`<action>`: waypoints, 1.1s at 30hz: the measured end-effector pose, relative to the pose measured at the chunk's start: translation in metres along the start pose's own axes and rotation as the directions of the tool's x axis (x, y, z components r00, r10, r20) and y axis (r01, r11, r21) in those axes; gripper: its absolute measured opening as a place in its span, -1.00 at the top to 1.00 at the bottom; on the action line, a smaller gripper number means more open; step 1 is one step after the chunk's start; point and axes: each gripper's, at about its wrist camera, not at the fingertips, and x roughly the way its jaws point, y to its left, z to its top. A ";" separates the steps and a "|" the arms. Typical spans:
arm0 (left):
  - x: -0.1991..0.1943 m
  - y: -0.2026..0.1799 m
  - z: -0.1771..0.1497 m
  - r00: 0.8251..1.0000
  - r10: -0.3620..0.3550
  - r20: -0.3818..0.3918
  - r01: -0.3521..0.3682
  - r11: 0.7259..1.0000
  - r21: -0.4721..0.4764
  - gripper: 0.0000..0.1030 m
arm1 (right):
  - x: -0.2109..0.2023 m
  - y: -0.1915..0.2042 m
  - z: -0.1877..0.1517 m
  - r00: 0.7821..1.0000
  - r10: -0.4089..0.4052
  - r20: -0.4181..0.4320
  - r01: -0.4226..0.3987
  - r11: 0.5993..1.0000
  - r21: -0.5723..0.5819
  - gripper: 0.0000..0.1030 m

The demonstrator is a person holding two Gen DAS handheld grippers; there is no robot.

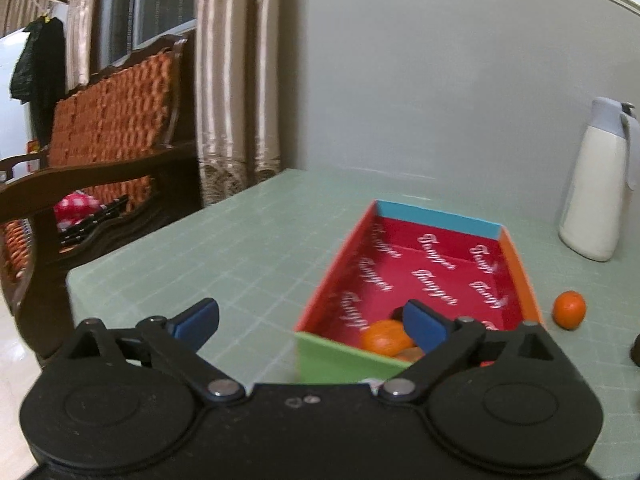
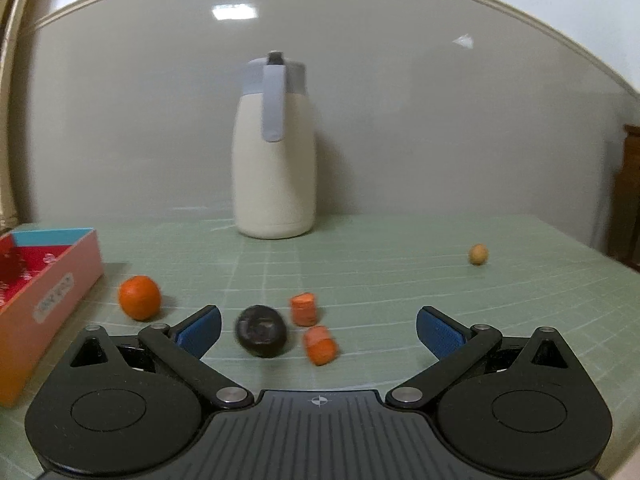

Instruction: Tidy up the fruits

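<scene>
The right gripper [image 2: 319,330], wide open and empty, points at a dark fruit [image 2: 261,331] on the table [image 2: 400,280] just ahead between its jaws, nearer than the open left gripper [image 1: 310,322] over the box [image 1: 340,356].

Box [image 1: 340,354] contents partly behind left gripper's fingers [image 1: 424,330]; dark fruit [image 2: 261,331] blurred.
</scene>
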 end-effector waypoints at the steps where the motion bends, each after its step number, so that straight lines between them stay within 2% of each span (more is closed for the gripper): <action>1: -0.001 0.004 0.000 1.000 0.009 0.001 -0.009 1.000 -0.005 -0.81 | 0.000 0.002 0.001 1.000 0.019 -0.003 -0.019 1.000 0.004 -0.99; 6: -0.002 0.025 -0.003 0.998 0.056 -0.007 -0.057 0.997 -0.053 -0.85 | 0.005 0.016 0.004 0.998 0.055 -0.021 -0.055 0.998 -0.021 -0.94; 7: -0.001 0.029 -0.002 0.998 0.065 -0.013 -0.066 0.996 -0.066 -0.85 | 0.007 0.020 0.004 0.998 0.065 -0.028 -0.066 0.997 -0.036 -0.74; 9: 0.002 0.037 -0.002 0.997 0.077 -0.028 -0.079 0.993 -0.091 -0.86 | 0.013 0.025 0.006 0.994 0.096 -0.059 -0.099 0.994 -0.051 -0.51; 10: 0.002 0.040 -0.003 0.996 0.079 -0.035 -0.082 0.992 -0.100 -0.86 | 0.017 0.027 0.006 0.992 0.104 -0.074 -0.107 0.993 -0.051 -0.51; 15: 0.003 0.050 -0.005 0.994 0.103 -0.037 -0.107 0.988 -0.111 -0.86 | 0.035 0.032 0.007 0.988 0.100 -0.114 -0.105 0.994 -0.043 -0.49; 19: 0.004 0.054 -0.006 0.993 0.110 -0.043 -0.114 0.987 -0.116 -0.86 | 0.044 0.030 0.010 0.984 0.110 -0.137 -0.114 0.993 -0.018 -0.35; 24: 0.006 0.056 -0.007 0.992 0.114 -0.048 -0.119 0.985 -0.121 -0.86 | 0.062 0.026 0.011 0.974 0.096 -0.204 -0.096 0.995 0.012 -0.18; 27: 0.006 0.054 -0.008 0.992 0.114 -0.048 -0.119 0.986 -0.119 -0.87 | 0.068 0.023 0.011 0.972 0.076 -0.225 -0.074 0.997 0.015 0.04; 29: 0.006 0.054 -0.008 0.992 0.113 -0.047 -0.118 0.986 -0.116 -0.87 | 0.071 0.022 0.011 0.969 0.066 -0.237 -0.067 0.998 0.003 0.37; 33: 0.007 0.053 -0.008 0.992 0.114 -0.051 -0.119 0.986 -0.116 -0.88 | 0.072 0.024 0.010 0.967 0.065 -0.245 -0.072 0.997 -0.020 0.38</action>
